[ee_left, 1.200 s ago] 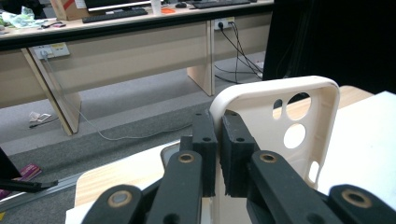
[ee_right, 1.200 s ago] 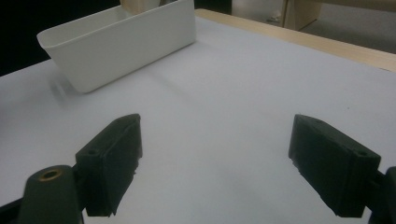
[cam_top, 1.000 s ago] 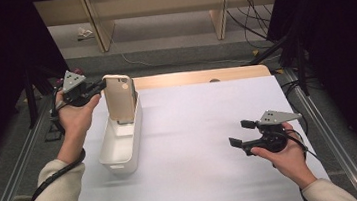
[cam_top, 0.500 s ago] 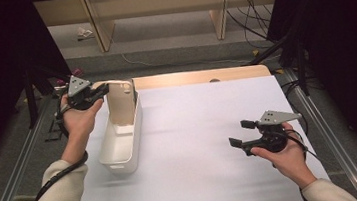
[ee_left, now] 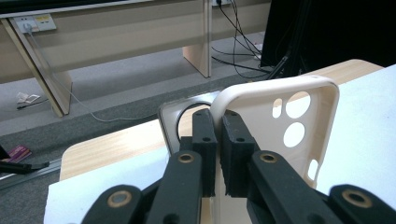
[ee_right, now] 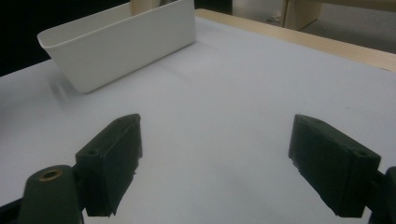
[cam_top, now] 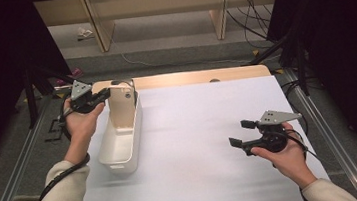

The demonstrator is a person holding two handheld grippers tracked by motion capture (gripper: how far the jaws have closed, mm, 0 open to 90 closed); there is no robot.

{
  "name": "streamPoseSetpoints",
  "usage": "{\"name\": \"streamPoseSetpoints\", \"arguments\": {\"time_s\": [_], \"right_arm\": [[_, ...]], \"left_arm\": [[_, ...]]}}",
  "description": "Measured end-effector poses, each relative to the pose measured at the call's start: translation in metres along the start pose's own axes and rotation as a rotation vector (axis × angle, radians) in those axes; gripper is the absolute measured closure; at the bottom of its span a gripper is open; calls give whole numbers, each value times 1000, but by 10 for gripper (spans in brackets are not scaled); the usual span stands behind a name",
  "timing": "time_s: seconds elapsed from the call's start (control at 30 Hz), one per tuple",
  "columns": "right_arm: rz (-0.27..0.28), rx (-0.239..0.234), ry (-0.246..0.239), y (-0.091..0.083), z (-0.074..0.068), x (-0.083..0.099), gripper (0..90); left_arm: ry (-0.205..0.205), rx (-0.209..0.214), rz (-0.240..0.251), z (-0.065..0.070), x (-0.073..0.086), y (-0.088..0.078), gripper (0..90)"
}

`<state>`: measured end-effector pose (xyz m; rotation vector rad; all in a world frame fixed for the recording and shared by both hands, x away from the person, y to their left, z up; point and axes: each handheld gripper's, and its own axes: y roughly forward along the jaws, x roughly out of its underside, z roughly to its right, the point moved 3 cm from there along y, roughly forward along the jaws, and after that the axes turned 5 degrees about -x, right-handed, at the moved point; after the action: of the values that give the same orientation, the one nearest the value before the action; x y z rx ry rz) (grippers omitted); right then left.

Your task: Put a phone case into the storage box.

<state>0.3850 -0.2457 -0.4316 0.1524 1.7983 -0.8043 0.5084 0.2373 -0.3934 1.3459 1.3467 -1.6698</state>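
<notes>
Your left tongs (cam_top: 107,93), clamped on the phone case (cam_top: 122,106), have lowered it deeper into the bin (cam_top: 120,142); release looks close. Right tongs (cam_top: 243,133), well right of the bin, gape empty.

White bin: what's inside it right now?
The white bin holds a cream phone case standing at its far end, pinched by the left gripper. The bin floor beneath it is hidden.

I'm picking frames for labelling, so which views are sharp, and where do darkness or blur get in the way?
High view: the white sheet is evenly lit, the sides are black. Left gripper view: the phone case is crisp, the near black arms soft. Right gripper view: dimmer, with the white bin slightly soft and a faint shadow beside it.
</notes>
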Motion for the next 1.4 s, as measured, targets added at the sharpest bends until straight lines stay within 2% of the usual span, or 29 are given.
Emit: {"name": "streamPoseSetpoints", "arguments": {"time_s": [0.67,1.4], "right_arm": [[-2,-1,1,0,0,0,183],[-2,-4,1,0,0,0,184]], "left_arm": [[-16,-13,-26,-5,14,8,843],[-3,-25,-56,-10,17,16,821]]}}
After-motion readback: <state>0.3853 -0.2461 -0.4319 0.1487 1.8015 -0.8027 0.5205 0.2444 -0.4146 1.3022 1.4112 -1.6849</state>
